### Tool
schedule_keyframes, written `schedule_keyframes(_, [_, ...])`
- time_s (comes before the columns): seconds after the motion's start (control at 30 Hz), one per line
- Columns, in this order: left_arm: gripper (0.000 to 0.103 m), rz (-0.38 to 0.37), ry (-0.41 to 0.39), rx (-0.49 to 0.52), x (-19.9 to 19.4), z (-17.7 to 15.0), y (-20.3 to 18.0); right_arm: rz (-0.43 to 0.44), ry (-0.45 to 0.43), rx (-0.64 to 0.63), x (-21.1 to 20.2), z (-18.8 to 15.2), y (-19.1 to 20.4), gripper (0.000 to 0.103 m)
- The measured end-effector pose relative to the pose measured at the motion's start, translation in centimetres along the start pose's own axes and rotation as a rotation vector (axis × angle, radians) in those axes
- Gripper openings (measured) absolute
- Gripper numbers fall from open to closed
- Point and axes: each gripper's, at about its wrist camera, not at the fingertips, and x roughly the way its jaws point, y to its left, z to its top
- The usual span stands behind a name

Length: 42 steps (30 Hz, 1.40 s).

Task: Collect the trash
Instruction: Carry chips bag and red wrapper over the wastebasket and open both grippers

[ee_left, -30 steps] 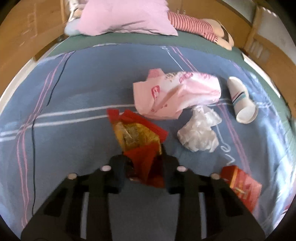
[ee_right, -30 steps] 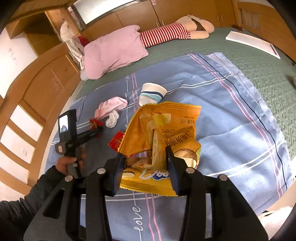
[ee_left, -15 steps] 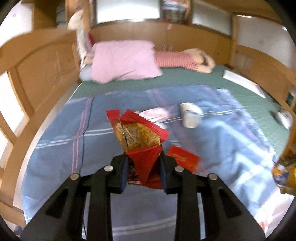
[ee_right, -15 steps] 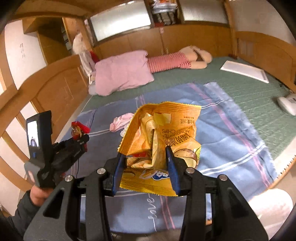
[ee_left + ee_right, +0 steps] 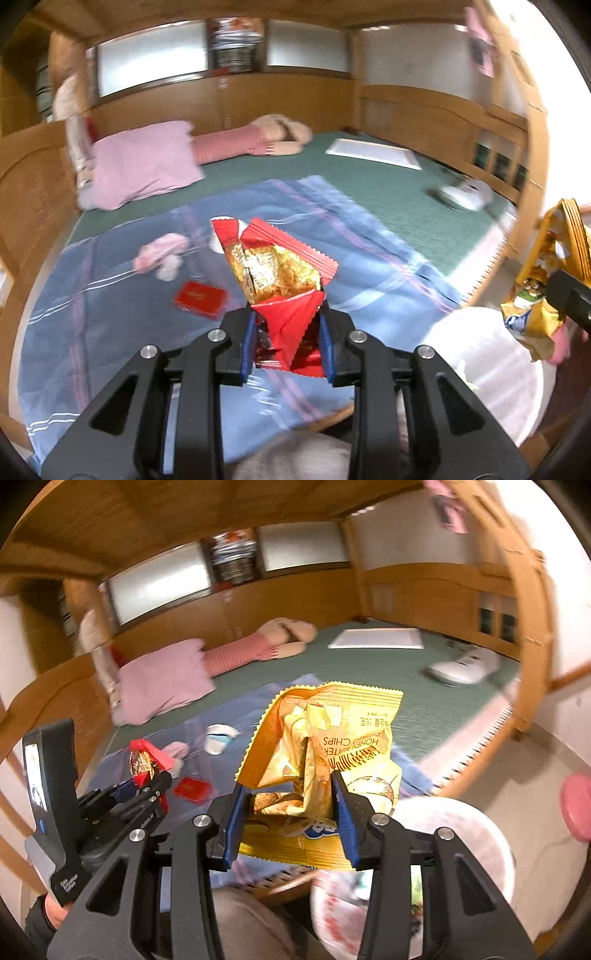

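Your left tongs pinch the red wrapper; right tongs clamp the chip bag, hiding the blurred bin below.

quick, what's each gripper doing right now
Left gripper: shut on the crumpled red and gold foil snack wrapper.
Right gripper: shut on the crumpled yellow honey butter chips bag.

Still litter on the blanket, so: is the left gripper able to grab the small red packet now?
Probably not yet. The left gripper is shut on a red wrapper and raised off the bed, so its jaws are taken. The red packet lies uncovered on the blanket; nothing else blocks it.
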Motion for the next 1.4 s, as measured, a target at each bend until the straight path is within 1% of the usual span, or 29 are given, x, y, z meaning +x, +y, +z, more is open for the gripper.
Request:
schedule_keyframes(0.07, [0.029, -0.047, 0.005, 0.042, -0.6, -0.6, -3.0, -0.034, -0.015, 0.020, -1.5, -0.5, -1.8, 0.044])
schedule_keyframes(0.27, [0.029, -0.142, 0.023, 0.154, -1.4, -2.6, -10.5, -0.110, -0.059, 0.085, -5.7, -2.3, -6.8, 0.044])
schedule_keyframes(0.4, [0.029, -0.186, 0.032, 0.210, -1.1, -3.8, -14.2, -0.142, -0.079, 0.121, -7.3, -3.0, -9.1, 0.044])
schedule_keyframes(0.6, [0.030, -0.230, 0.098, 0.290, 0.8, -5.7, -19.5, -0.188, -0.092, 0.165, -8.7, -3.8, -12.0, 0.044])
schedule_keyframes(0.67, [0.033, -0.243, 0.123, 0.304, 1.6, -6.1, -20.4, -0.198, -0.092, 0.179, -9.0, -4.1, -12.8, 0.044])
schedule_keyframes(0.7, [0.037, -0.249, 0.133, 0.310, 1.8, -6.2, -20.8, -0.204, -0.091, 0.183, -9.1, -4.2, -13.1, 0.044])
schedule_keyframes(0.73, [0.044, -0.253, 0.143, 0.316, 2.1, -6.4, -21.3, -0.209, -0.091, 0.186, -9.2, -4.3, -13.4, 0.044])
schedule_keyframes(0.83, [0.057, -0.246, 0.151, 0.317, 2.6, -6.6, -21.6, -0.214, -0.088, 0.199, -9.2, -4.4, -14.0, 0.044])
schedule_keyframes(0.97, [0.065, -0.239, 0.157, 0.308, 2.9, -6.5, -21.5, -0.215, -0.086, 0.203, -9.0, -4.4, -14.4, 0.044])
schedule_keyframes(1.03, [0.067, -0.237, 0.160, 0.302, 3.0, -6.5, -21.2, -0.212, -0.084, 0.200, -8.9, -4.4, -14.5, 0.044])
schedule_keyframes(1.1, [0.072, -0.231, 0.159, 0.298, 3.1, -6.4, -20.9, -0.210, -0.082, 0.196, -8.7, -4.4, -14.4, 0.044])
schedule_keyframes(1.23, [0.074, -0.227, 0.155, 0.295, 2.9, -6.3, -20.9, -0.208, -0.079, 0.192, -8.6, -4.5, -14.2, 0.044])
schedule_keyframes(1.4, [0.075, -0.216, 0.139, 0.281, 2.4, -5.9, -20.0, -0.204, -0.073, 0.194, -8.5, -4.6, -14.2, 0.044])
